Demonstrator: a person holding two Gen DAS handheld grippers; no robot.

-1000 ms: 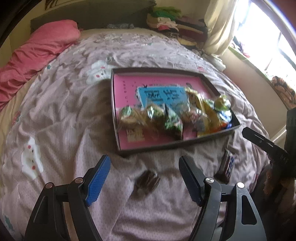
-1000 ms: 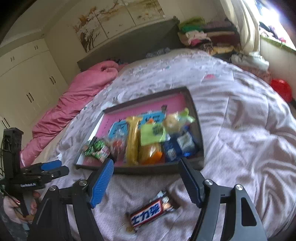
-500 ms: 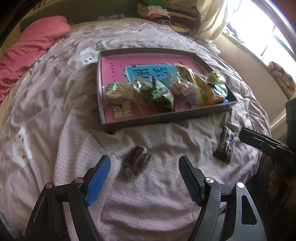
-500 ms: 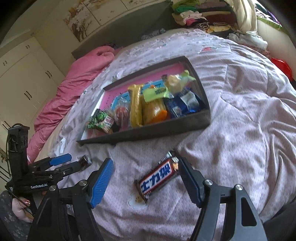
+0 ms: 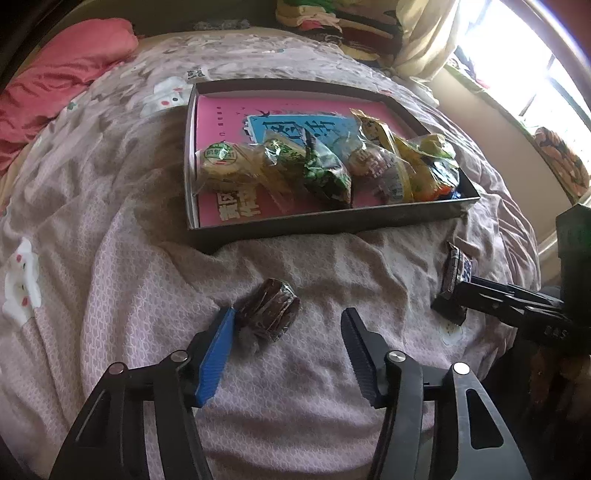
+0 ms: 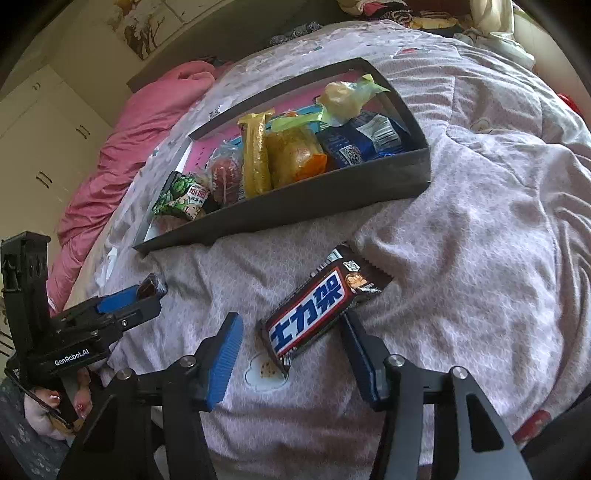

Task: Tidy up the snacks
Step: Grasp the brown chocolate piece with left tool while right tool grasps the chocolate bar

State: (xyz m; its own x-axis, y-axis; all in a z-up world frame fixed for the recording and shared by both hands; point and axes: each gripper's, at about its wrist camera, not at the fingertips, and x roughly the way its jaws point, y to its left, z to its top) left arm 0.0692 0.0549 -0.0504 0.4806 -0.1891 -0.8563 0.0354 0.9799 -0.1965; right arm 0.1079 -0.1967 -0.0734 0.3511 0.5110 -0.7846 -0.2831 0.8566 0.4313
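Observation:
A dark tray (image 5: 332, 221) with a pink floor sits on the bedspread and holds several wrapped snacks. In the left wrist view a small dark brown wrapped snack (image 5: 271, 308) lies on the cover between the jaws of my left gripper (image 5: 289, 314). The jaws are closing: the blue left pad touches the snack and the right pad stands apart. In the right wrist view a black chocolate bar (image 6: 317, 310) lies slantwise between the jaws of my right gripper (image 6: 291, 319). These jaws are closing too, with the right finger at the bar's edge and the left one clear of it.
The tray's front wall (image 6: 314, 206) stands just beyond both loose snacks. A pink blanket (image 5: 62, 70) lies at the far left, folded clothes (image 5: 343, 26) at the headboard, a bright window (image 5: 535, 85) on the right. A hand (image 6: 40, 406) holds the left gripper (image 6: 129, 299).
Both grippers have come down toward the bedspread and their jaws have narrowed. The brown snack and the chocolate bar now lie between the fingers instead of ahead of them.

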